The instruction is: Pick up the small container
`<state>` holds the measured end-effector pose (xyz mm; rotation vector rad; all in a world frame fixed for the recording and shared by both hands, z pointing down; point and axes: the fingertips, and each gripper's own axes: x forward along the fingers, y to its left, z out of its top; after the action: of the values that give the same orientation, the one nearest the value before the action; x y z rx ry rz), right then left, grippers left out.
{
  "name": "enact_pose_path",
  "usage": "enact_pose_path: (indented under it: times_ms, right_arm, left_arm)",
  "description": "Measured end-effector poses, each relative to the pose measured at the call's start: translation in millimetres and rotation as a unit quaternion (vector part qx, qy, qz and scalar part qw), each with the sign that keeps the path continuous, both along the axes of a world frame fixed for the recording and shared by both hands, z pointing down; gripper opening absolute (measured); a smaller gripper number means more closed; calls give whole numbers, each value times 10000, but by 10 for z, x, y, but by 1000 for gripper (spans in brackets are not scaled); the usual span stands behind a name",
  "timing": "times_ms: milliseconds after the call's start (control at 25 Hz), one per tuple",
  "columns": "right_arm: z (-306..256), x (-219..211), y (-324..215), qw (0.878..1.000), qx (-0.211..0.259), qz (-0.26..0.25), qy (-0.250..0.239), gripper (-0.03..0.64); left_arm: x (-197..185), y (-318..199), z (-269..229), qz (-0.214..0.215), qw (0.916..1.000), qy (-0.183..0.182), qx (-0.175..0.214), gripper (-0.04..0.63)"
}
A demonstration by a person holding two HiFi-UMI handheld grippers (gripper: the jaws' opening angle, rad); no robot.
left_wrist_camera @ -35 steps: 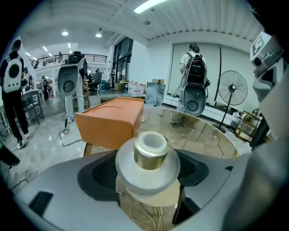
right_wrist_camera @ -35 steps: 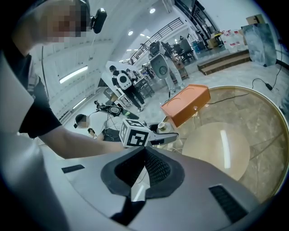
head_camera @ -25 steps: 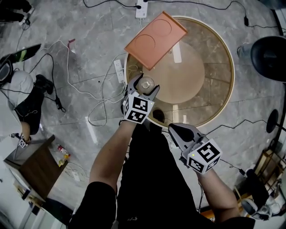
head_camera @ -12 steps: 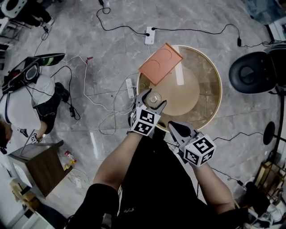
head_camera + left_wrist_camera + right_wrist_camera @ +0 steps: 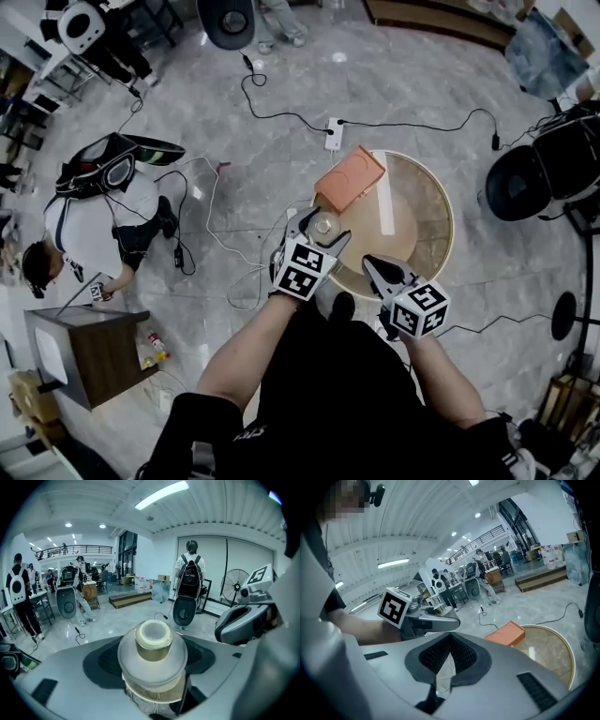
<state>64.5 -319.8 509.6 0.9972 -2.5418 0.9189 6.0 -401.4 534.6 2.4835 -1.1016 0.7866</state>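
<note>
While the dark pads point(image 5: 101, 665) of the left gripper point(image 5: 322, 228) are pressing in from either side on the small container point(image 5: 152, 651), the jaws are standing apart only by the container's width. Its clear rounded body is sitting between them, and its gold neck and white cap are facing that gripper's camera. In the head view the small container is showing at the near-left rim of the round glass table point(image 5: 441, 220), just beside the near corner of the orange tray point(image 5: 349, 178); whether it is touching the tabletop I cannot tell. The right gripper point(image 5: 449, 641) is holding nothing: its jaws are meeting at the tips, with only a thin sliver of light showing lower down. It is hovering over the table's near edge, right of the left gripper and apart from it. The tray is overhanging the table's far-left rim, and a white strip point(image 5: 384, 199) is lying on the glass beside it. On the grey marble floor point(image 5: 234, 112) a white power strip point(image 5: 333, 134) is lying beyond the table, a person point(image 5: 94, 220) is crouching well to the left, and a wooden cabinet point(image 5: 89, 352) is standing nearer.
</note>
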Motion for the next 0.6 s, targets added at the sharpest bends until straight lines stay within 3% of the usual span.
enact_pose_path:
  times_ms: [320, 600]
  right_arm:
    - [-535, -92, 301, 9991, 292, -193, -229, 14]
    - [-646, 13, 430, 9978, 478, -421, -168, 14]
  left_arm:
    - [-82, 468, -690, -18, 9999, -101, 94, 344]
    - [-116, 716, -963, -279, 9994, 75, 214, 344]
